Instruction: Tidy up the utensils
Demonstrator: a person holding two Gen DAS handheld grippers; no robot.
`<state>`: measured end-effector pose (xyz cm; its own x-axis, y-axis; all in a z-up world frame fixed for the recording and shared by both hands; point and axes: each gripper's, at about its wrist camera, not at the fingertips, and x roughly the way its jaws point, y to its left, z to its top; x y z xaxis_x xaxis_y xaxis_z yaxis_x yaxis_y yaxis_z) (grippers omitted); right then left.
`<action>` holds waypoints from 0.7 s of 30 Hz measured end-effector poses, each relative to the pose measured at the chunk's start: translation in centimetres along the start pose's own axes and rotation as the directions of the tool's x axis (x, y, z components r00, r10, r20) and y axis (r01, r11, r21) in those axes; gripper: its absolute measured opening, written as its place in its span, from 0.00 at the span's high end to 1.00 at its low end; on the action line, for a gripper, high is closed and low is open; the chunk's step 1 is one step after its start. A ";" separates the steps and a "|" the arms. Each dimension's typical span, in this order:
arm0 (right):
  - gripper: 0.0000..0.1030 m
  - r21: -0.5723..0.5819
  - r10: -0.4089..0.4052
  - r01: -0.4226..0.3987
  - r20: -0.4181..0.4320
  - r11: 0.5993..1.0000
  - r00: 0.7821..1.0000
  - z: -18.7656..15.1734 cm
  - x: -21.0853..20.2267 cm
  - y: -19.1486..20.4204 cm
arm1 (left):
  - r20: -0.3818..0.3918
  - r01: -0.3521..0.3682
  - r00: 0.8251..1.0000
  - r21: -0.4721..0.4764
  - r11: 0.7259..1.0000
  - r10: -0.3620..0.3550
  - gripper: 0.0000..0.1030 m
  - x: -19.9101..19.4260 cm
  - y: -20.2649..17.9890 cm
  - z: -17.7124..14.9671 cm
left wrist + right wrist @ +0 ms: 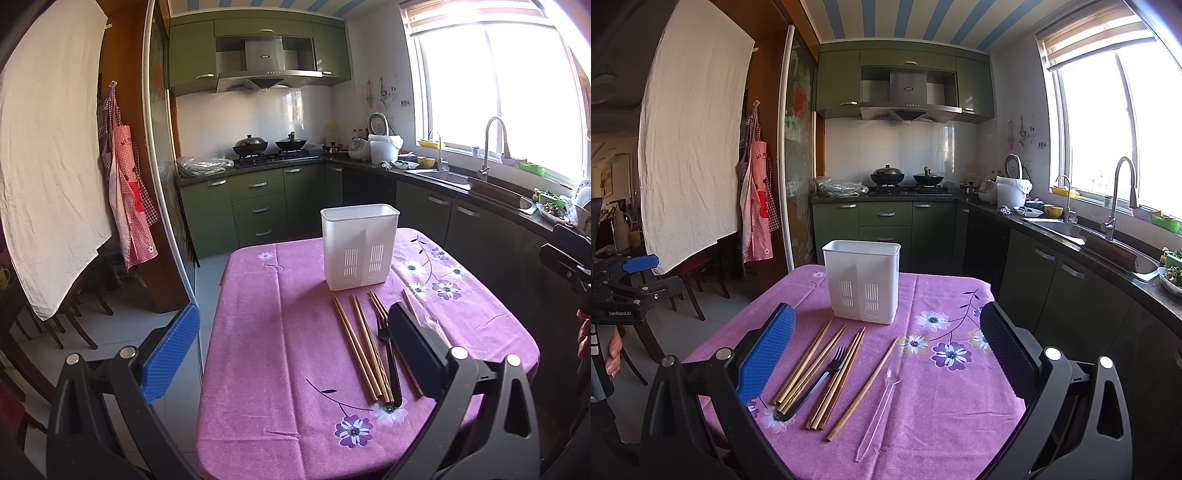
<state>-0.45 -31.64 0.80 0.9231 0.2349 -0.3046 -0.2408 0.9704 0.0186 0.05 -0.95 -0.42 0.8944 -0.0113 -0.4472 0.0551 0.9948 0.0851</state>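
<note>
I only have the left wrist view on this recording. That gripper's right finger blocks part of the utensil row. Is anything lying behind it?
Observer: Yes. The right wrist view shows a clear plastic spoon at the right end of the row, on the pink tablecloth.
Operator: And the lone chopstick I glimpse there?
Observer: One single chopstick lies apart from the others, between the black fork and the spoon.
Operator: Is the right gripper holding anything?
Observer: No. The right gripper is open above the row, nothing between its fingers.
Operator: The white holder?
Observer: The white utensil holder stands upright behind the row; nothing shows above its rim.
</note>
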 end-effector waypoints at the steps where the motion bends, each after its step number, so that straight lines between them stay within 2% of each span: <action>1: 0.04 -0.002 0.002 -0.002 -0.001 1.000 1.000 -0.1 0.1 0.2 | 0.000 -0.001 1.000 0.000 1.000 0.001 0.06 0.0 0.0 0.0; 21: 0.04 0.001 -0.002 0.002 -0.001 1.000 1.000 -0.5 0.2 0.1 | -0.001 -0.001 1.000 0.007 1.000 0.001 0.06 -0.2 0.1 0.1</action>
<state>-0.41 -31.50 0.31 0.9233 0.2331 -0.3051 -0.2389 0.9709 0.0188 -0.10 -0.90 -0.22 0.8941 -0.0104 -0.4477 0.0576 0.9941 0.0920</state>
